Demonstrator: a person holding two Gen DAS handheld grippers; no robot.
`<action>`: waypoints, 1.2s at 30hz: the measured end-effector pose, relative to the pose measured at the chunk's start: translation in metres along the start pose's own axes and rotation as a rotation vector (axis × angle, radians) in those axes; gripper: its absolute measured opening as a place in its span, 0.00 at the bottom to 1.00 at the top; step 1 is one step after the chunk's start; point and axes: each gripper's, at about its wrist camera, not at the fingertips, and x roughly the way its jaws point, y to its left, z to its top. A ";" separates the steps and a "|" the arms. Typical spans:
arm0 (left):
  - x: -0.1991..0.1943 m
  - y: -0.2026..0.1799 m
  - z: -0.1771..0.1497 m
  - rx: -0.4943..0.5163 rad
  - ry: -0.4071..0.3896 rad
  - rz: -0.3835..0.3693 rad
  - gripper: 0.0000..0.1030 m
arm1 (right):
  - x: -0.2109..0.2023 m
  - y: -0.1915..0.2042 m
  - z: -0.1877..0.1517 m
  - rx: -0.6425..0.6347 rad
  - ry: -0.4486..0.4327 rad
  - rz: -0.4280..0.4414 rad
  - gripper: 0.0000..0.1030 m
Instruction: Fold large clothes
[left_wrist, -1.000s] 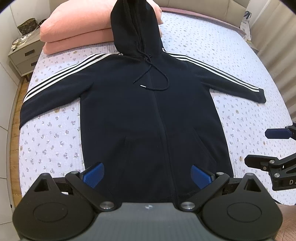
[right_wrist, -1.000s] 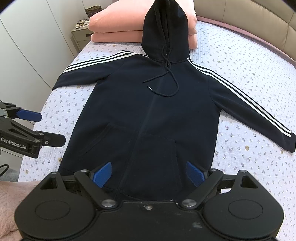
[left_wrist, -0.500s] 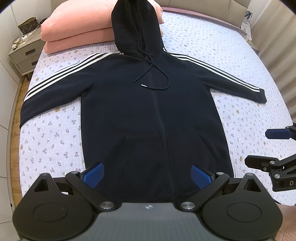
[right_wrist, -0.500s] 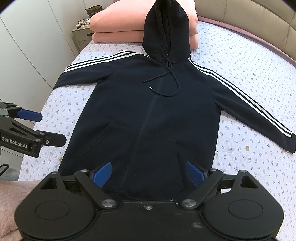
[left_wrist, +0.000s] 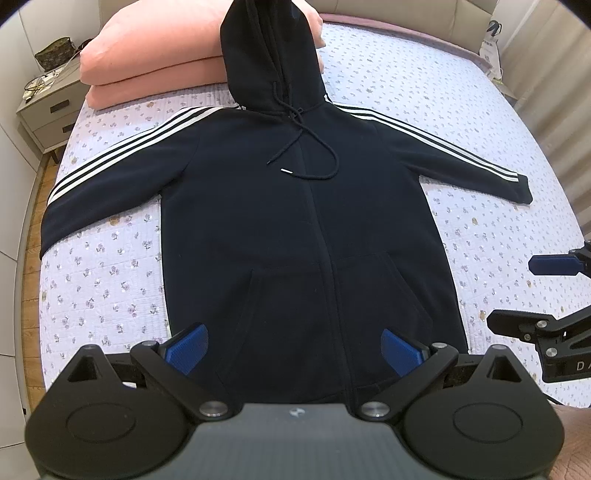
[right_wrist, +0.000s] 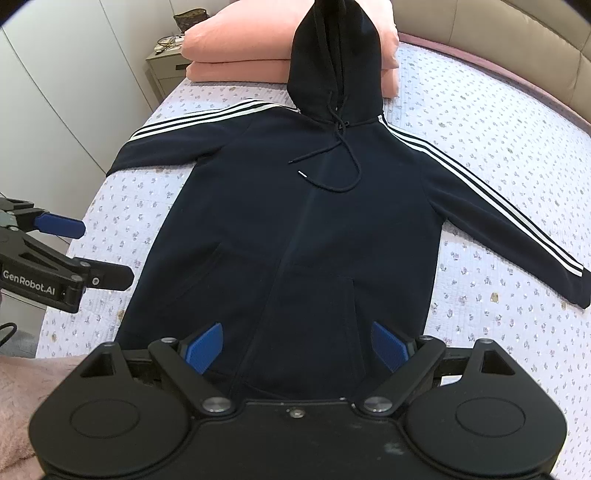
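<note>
A black zip hoodie (left_wrist: 295, 229) with white sleeve stripes lies flat and face up on the bed, both sleeves spread out, its hood resting up against the pink pillows; it also shows in the right wrist view (right_wrist: 306, 229). My left gripper (left_wrist: 293, 350) is open and empty, held above the hoodie's hem. My right gripper (right_wrist: 295, 347) is open and empty, also above the hem. Each gripper shows at the edge of the other's view, the right one (left_wrist: 532, 295) and the left one (right_wrist: 85, 251).
The bed (left_wrist: 498, 155) has a lilac floral quilt. Two stacked pink pillows (left_wrist: 155, 70) lie at its head, under the hood. A grey nightstand (left_wrist: 48, 114) stands at the far left, a padded headboard (right_wrist: 498, 33) behind, white wardrobe doors (right_wrist: 55, 92) on the left.
Both views have shifted very slightly; the hoodie sits a touch lower in frame. The hoodie itself has not moved and both grippers remain open.
</note>
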 end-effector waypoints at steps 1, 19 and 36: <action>0.000 0.000 0.000 -0.001 0.001 -0.001 0.98 | 0.000 -0.001 0.000 0.001 0.001 0.002 1.00; 0.001 0.002 0.003 -0.002 0.003 -0.005 0.98 | 0.000 -0.001 0.000 -0.004 0.000 0.005 1.00; 0.004 0.003 0.005 -0.002 0.013 -0.015 0.98 | 0.000 0.000 0.001 -0.008 0.003 0.006 1.00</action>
